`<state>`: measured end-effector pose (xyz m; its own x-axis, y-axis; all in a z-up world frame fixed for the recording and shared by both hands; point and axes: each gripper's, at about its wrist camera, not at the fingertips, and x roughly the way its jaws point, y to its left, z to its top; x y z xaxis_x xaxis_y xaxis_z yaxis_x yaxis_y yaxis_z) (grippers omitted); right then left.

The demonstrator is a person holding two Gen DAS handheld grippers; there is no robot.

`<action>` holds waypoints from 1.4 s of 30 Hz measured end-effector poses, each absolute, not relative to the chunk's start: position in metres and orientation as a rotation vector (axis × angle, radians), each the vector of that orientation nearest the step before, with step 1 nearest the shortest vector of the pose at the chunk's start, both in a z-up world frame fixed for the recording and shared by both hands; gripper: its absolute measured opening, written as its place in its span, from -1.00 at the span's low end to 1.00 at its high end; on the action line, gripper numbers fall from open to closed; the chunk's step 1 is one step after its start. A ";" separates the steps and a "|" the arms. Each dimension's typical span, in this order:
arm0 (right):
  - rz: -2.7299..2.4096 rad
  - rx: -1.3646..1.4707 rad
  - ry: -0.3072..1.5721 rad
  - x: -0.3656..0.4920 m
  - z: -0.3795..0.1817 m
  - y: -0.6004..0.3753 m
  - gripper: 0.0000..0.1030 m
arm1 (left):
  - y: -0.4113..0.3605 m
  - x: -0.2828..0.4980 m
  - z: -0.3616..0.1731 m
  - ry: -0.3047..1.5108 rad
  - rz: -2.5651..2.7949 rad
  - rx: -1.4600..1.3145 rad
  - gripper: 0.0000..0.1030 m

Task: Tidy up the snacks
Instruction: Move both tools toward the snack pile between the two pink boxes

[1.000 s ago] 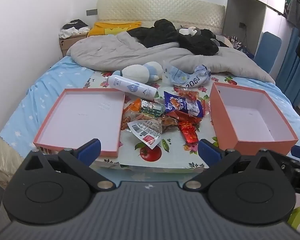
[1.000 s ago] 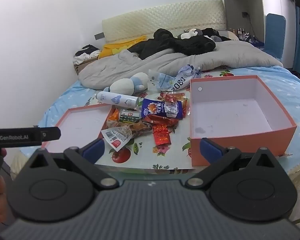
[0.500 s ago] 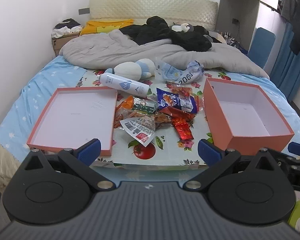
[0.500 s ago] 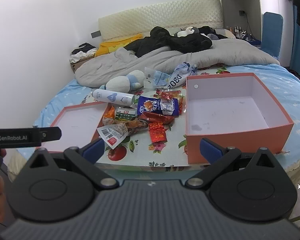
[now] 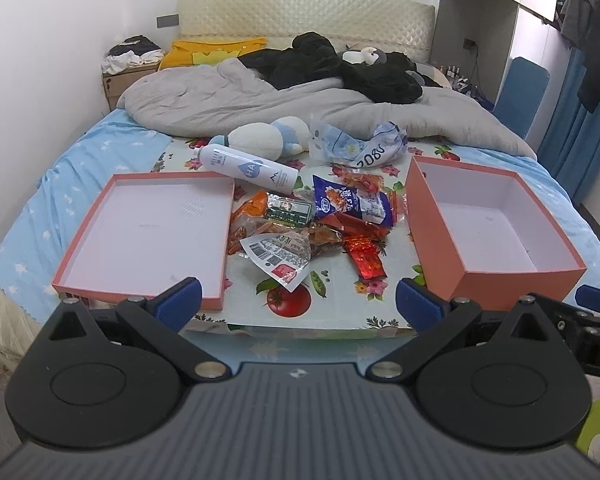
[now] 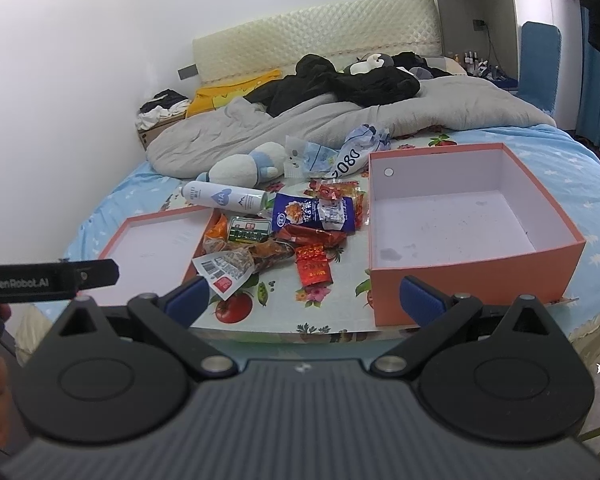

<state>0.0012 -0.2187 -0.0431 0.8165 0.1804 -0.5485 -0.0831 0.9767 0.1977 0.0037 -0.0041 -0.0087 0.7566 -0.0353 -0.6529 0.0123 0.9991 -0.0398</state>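
Observation:
A pile of snack packets (image 5: pixel 312 228) lies on a fruit-print mat (image 5: pixel 332 300) on the bed, between a shallow orange lid (image 5: pixel 148 236) on the left and a deep orange box (image 5: pixel 488 224) on the right. The pile holds a blue packet (image 5: pixel 352 202), a red packet (image 5: pixel 366 260) and a white-labelled packet (image 5: pixel 278 256). The pile (image 6: pixel 276 240) and box (image 6: pixel 460 224) show in the right wrist view too. My left gripper (image 5: pixel 298 304) is open and empty, short of the mat's near edge. My right gripper (image 6: pixel 304 300) is open and empty, near the box's front left corner.
A white spray bottle (image 5: pixel 248 170), a plush toy (image 5: pixel 268 140) and crumpled plastic bags (image 5: pixel 356 146) lie behind the pile. A grey duvet (image 5: pixel 300 104) and black clothes (image 5: pixel 340 68) cover the far bed. A blue chair (image 5: pixel 520 96) stands at the right.
Both grippers have drawn slightly closer to the mat and shifted a little; the pile and boxes sit lower and larger in view. Nothing on the bed has moved.

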 end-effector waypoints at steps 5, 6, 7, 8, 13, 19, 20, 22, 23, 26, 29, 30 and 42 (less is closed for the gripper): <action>0.146 0.171 0.606 0.002 -0.044 -0.216 1.00 | -0.004 0.003 -0.009 0.705 -0.034 -0.028 1.00; 0.146 0.171 0.606 0.002 -0.044 -0.216 1.00 | -0.004 0.003 -0.009 0.701 -0.037 -0.025 1.00; 0.148 0.170 0.607 0.002 -0.044 -0.215 1.00 | -0.004 0.002 -0.009 0.698 -0.044 -0.023 1.00; 0.149 0.169 0.606 0.002 -0.045 -0.215 1.00 | -0.005 0.002 -0.009 0.695 -0.050 -0.021 1.00; 0.154 0.172 0.610 0.003 -0.046 -0.215 1.00 | -0.006 0.001 -0.011 0.691 -0.053 -0.021 1.00; 0.151 0.170 0.599 0.000 -0.044 -0.214 1.00 | -0.006 0.000 -0.012 0.694 -0.057 -0.015 1.00; 0.149 0.168 0.600 0.000 -0.044 -0.214 1.00 | -0.007 0.000 -0.012 0.695 -0.060 -0.011 1.00; 0.164 0.173 0.599 0.000 -0.044 -0.215 1.00 | -0.007 0.000 -0.013 0.696 -0.062 -0.009 1.00; 0.168 0.176 0.598 -0.001 -0.044 -0.216 1.00 | -0.006 0.000 -0.013 0.695 -0.062 -0.013 1.00; 0.168 0.172 0.602 -0.001 -0.044 -0.216 1.00 | -0.005 -0.002 -0.014 0.692 -0.081 -0.017 1.00; 0.164 0.160 0.593 -0.005 -0.039 -0.218 1.00 | -0.002 -0.005 -0.015 0.692 -0.098 -0.033 1.00; 0.160 0.154 0.583 -0.007 -0.037 -0.218 1.00 | 0.001 -0.006 -0.015 0.696 -0.098 -0.037 1.00; 0.169 0.200 0.605 -0.012 -0.044 -0.226 1.00 | 0.003 -0.005 -0.015 0.711 -0.112 -0.024 1.00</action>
<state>-0.0122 -0.2256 -0.0435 0.8099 0.2152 -0.5457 -0.0988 0.9670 0.2348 -0.0047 0.0030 -0.0153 0.7518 -0.1108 -0.6500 0.0945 0.9937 -0.0601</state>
